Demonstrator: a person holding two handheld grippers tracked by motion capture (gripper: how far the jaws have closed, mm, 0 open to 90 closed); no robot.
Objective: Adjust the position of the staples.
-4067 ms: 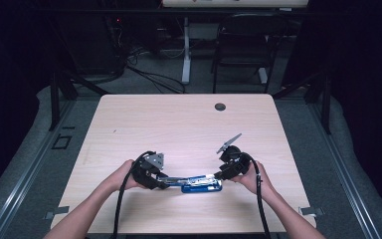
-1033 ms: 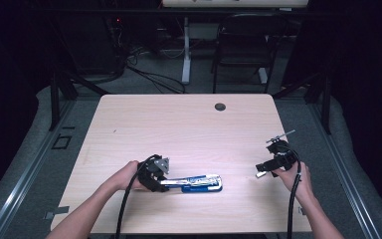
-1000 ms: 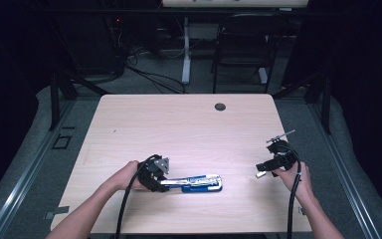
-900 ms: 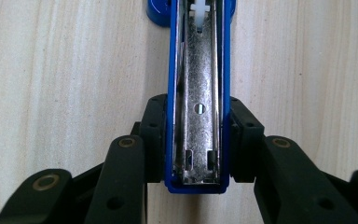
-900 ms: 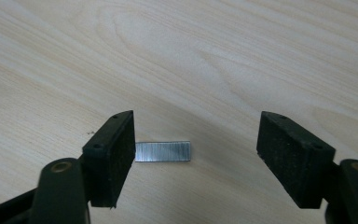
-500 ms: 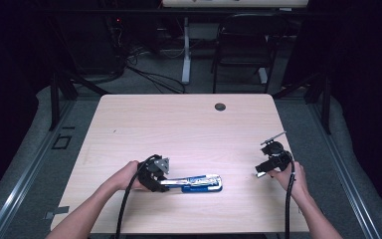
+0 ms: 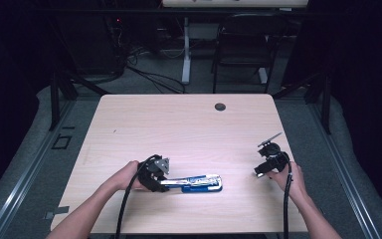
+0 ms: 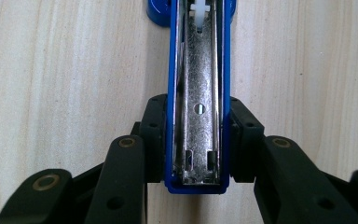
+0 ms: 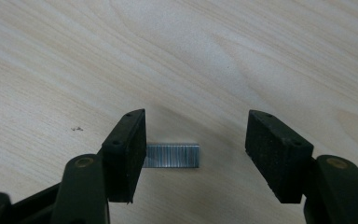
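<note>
The blue stapler lies open on the wooden counter near its front edge, its bare metal staple channel facing up and seemingly empty. The left claw clamps the stapler's rear end from both sides, pads tight on the blue walls, steadying it. Well apart to the right, the right claw sits over a strip of staples lying flat on the counter; its jaws have just been closing but are half-wide, the strip between them, one pad at its end, the other clear. So opening and bracing look done; gripping the strip, carrying it over, loading and shutting remain.
</note>
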